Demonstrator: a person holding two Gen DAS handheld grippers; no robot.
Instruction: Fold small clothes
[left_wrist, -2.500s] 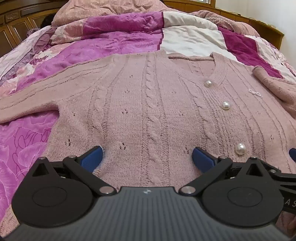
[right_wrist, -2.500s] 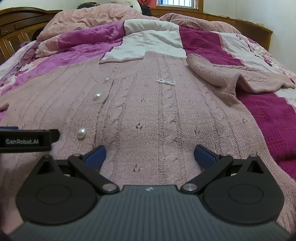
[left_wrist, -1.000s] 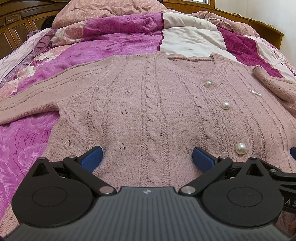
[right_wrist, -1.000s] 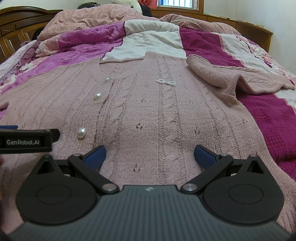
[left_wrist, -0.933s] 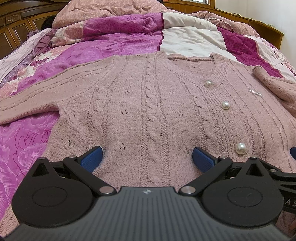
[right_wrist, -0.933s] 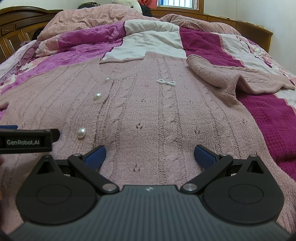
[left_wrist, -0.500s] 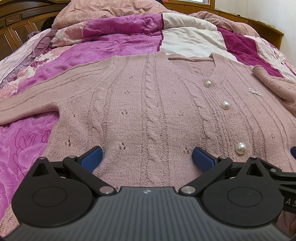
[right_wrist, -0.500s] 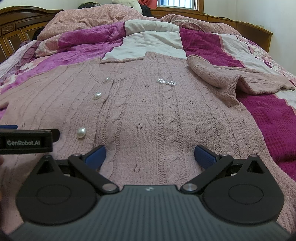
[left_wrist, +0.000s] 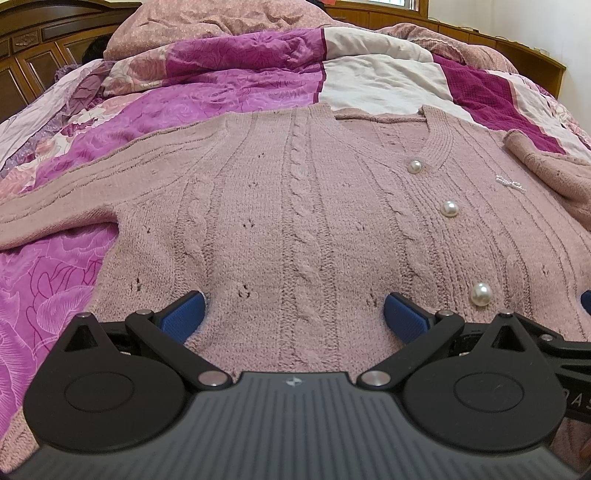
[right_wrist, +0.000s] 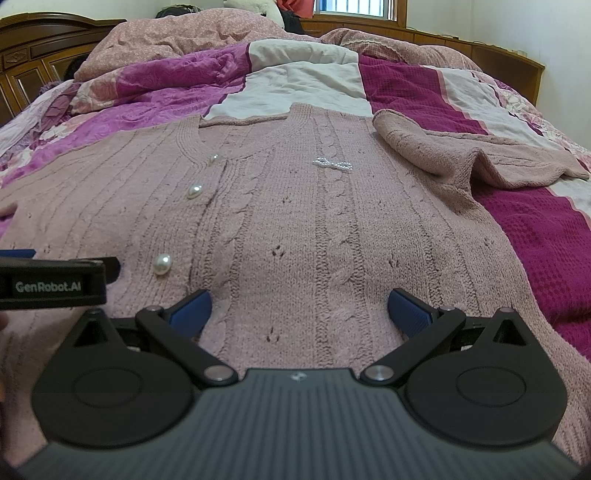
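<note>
Dusty-pink cable-knit cardigan with pearl buttons (left_wrist: 295, 206) lies flat, face up, on bed's patchwork quilt (left_wrist: 229, 88). Left claw (left_wrist: 293, 310) and right claw (right_wrist: 299, 308) both wide, empty, over hem. Knit looks soft, limp, stretchy; best gripped at hem corners or sleeve edges, clear of buttons.

The bed (left_wrist: 44, 66) has a dark carved wooden headboard. It is covered by a patchwork quilt (left_wrist: 229, 88) in magenta, cream and maroon panels, bunched toward the head end. A dusty-pink cable-knit cardigan (left_wrist: 295, 206) lies flat, front up, directly on the quilt, one sleeve (right_wrist: 461, 155) folded over near the right edge.
</note>
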